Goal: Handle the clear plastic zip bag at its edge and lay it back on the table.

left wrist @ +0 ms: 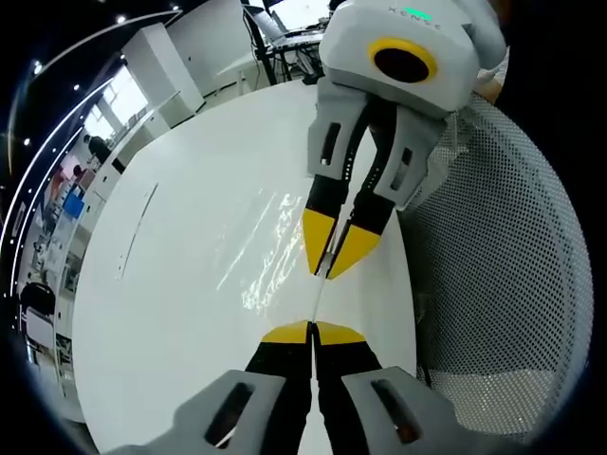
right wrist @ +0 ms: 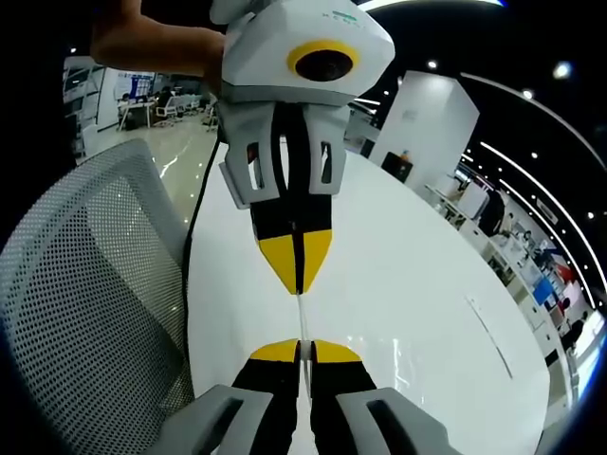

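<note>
The clear plastic zip bag (left wrist: 267,245) shows as shiny creases over the white table (left wrist: 190,199), spreading left from its edge. That edge runs as a thin taut line between the two grippers. My left gripper (left wrist: 311,333) rises from the bottom of the left gripper view, shut on one end of the edge. My right gripper (left wrist: 330,269) faces it from above, shut on the other end. In the right gripper view, my right gripper (right wrist: 301,350) and my left gripper (right wrist: 298,282) pinch the same bag edge (right wrist: 300,320), nose to nose a short gap apart.
A grey mesh chair back (left wrist: 503,275) stands close against the table's edge, also seen as the chair back (right wrist: 85,284). A person's hand (right wrist: 156,43) holds the left gripper. A thin dark line (left wrist: 137,227) marks the tabletop. Office desks and pillars lie beyond.
</note>
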### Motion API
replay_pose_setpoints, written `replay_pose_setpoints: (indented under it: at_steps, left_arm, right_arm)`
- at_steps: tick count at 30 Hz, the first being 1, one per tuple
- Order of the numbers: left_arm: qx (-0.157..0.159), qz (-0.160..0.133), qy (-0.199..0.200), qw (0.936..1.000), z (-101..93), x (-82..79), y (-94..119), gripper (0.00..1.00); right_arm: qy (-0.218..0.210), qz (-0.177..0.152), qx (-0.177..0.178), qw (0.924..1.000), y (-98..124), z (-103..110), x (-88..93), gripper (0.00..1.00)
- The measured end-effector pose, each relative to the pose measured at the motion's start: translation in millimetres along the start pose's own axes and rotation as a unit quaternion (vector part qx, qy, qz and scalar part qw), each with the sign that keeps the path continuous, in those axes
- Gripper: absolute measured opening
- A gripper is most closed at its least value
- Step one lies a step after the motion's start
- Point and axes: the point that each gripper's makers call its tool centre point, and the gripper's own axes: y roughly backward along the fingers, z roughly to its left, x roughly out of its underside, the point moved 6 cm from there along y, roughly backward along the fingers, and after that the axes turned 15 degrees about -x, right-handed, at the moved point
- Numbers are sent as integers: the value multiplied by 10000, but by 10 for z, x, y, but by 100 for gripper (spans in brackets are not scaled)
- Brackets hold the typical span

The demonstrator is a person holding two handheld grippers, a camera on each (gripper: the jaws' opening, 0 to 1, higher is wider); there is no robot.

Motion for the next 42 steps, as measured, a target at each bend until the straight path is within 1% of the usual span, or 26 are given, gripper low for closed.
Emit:
replay_pose_setpoints:
  at_steps: [21, 42]
  left_arm:
    - [-17, 51, 35, 10000, 27, 43, 10, 0]
    - [-72, 137, 102, 9998, 75, 128, 26, 0]
  right_arm:
    - [-48, -13, 15, 10000, 0, -3, 4, 0]
    - [-93, 4, 34, 10000, 14, -2, 29, 0]
